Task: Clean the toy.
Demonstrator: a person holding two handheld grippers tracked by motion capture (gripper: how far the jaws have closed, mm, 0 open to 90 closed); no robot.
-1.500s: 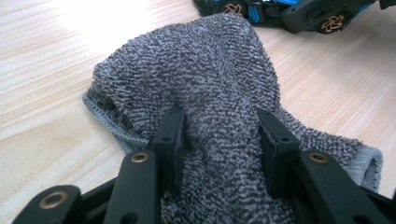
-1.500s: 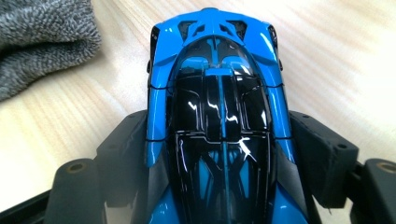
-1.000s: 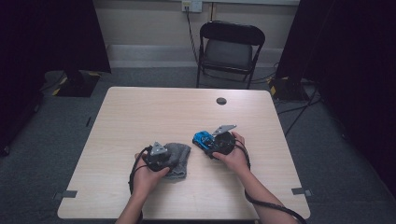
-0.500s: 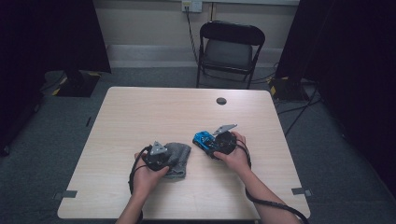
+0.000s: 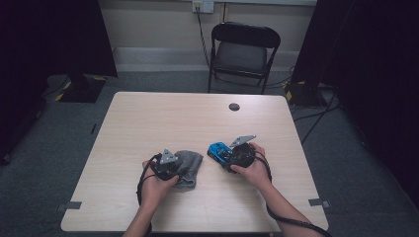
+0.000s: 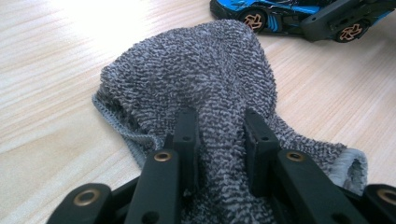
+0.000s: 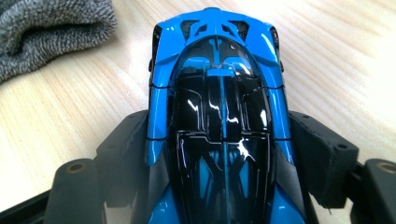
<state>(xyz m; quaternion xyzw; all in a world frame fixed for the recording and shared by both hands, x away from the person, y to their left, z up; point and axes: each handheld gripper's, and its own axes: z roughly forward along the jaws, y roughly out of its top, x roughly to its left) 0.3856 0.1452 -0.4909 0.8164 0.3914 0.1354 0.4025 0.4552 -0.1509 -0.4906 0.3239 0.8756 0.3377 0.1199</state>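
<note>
– Can you read any lettering, label or number from where you stand?

– No. You have no readable word, brand, number or sign anywhere: not on the blue toy car, not on the grey cloth, not on the table, and not on the chair behind it.

– And your two tools?

– Their black parts carry no marking you could read.
</note>
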